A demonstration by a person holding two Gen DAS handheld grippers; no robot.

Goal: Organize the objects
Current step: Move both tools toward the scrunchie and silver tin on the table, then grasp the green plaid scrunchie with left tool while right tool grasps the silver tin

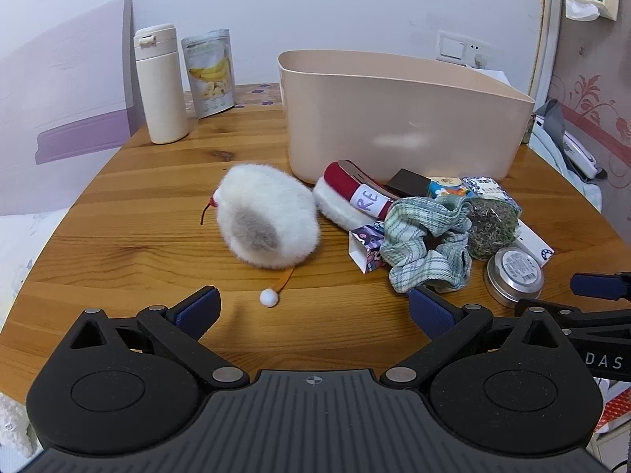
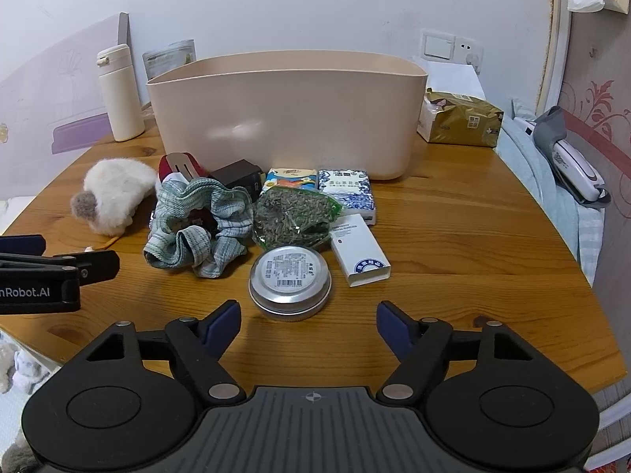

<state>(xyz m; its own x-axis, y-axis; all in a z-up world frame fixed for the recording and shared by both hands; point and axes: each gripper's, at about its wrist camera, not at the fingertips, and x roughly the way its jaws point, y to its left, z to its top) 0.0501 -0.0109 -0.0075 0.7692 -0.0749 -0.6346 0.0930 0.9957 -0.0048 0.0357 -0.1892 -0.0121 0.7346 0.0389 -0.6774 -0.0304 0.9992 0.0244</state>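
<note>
A beige plastic bin stands at the back of the round wooden table. In front of it lie a white fluffy toy, a green checked scrunchie, a bag of dried herbs, a round metal tin, a white small box, two tissue packs and a red-and-white item labelled "RE". My left gripper is open near the toy, holding nothing. My right gripper is open just short of the tin, with its pads clear of it.
A cream thermos and a banana snack pouch stand at the back left. A gold tissue pack sits right of the bin. A bed with a white device borders the table's right edge.
</note>
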